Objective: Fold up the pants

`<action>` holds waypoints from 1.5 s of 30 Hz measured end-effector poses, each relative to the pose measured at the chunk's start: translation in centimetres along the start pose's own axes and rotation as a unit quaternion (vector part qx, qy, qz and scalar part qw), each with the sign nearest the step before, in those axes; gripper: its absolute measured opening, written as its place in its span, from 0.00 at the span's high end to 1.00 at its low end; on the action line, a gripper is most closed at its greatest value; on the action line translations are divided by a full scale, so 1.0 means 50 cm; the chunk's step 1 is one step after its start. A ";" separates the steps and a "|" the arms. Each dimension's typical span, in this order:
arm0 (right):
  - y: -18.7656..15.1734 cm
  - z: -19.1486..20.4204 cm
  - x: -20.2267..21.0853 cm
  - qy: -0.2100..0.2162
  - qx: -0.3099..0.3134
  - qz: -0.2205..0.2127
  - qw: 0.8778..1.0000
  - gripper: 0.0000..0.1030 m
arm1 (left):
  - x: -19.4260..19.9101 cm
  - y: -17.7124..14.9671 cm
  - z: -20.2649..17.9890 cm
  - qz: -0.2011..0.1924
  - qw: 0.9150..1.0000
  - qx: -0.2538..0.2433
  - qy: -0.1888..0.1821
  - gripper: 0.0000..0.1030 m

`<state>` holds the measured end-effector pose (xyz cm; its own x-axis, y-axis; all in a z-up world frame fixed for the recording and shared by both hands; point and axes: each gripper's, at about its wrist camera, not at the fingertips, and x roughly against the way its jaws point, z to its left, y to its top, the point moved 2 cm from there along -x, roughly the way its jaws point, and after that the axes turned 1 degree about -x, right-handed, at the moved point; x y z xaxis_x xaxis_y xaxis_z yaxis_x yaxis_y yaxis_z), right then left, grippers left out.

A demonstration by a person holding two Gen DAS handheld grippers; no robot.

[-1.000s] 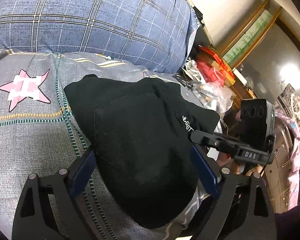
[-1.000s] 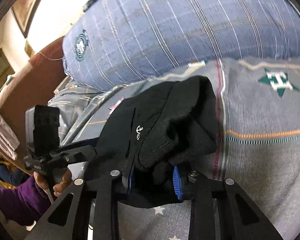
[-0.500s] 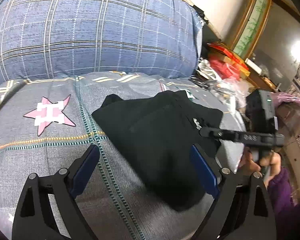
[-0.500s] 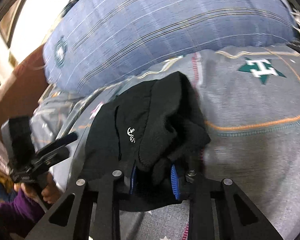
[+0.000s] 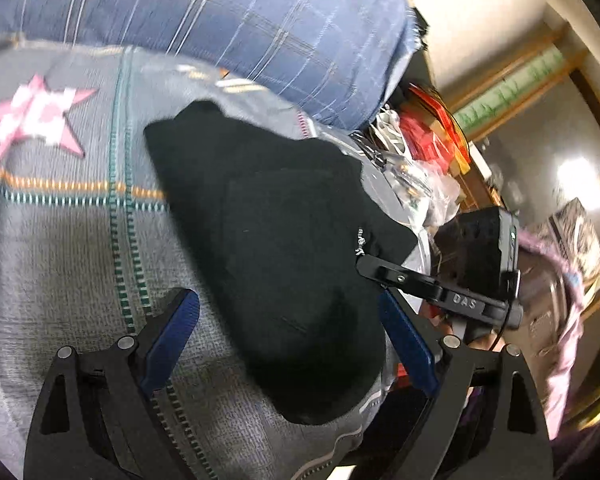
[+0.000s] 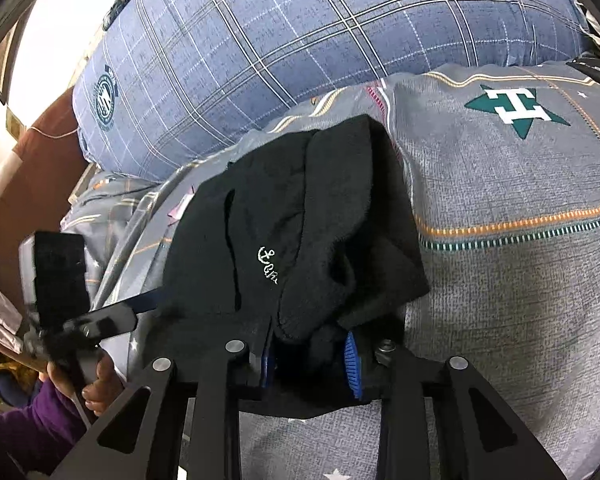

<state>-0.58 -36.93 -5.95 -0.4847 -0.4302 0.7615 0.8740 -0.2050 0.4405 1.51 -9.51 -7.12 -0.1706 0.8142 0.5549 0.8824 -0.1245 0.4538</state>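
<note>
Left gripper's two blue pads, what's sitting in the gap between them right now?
In the left wrist view, the black pants fill most of the gap between the open left gripper pads, with grey bedspread showing beside the left pad.

You've got one pair of black pants [image 6: 300,240] bunched on one grey bedspread [image 6: 520,280]. Behind it, one blue plaid pillow [image 6: 320,48]. Two grippers in play: the left [image 5: 290,338] and the right [image 6: 310,364]. On the spread you can count two stars, one pink [image 5: 36,118], one green [image 6: 516,110]. Off the bed's edge, perhaps several red packets [image 5: 432,136], too blurred to count.
</note>
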 end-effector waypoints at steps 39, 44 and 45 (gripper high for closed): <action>0.033 0.271 -0.090 0.056 0.088 -0.048 0.993 0.74 | 0.174 0.032 0.053 -0.051 0.961 -0.023 0.272 0.53; 0.011 0.288 -0.164 0.001 0.110 0.023 0.994 0.67 | 0.165 0.032 0.079 -0.030 0.958 -0.003 0.284 0.51; 0.014 0.290 -0.157 0.002 0.116 0.020 0.993 0.66 | 0.169 0.033 0.074 -0.034 0.956 -0.008 0.290 0.51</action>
<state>3.36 -20.95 -4.75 -0.4500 -0.4375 0.7785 0.8608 0.0197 0.5086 3.18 -0.75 -4.27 -0.4460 0.3700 0.8150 0.8544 -0.0952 0.5108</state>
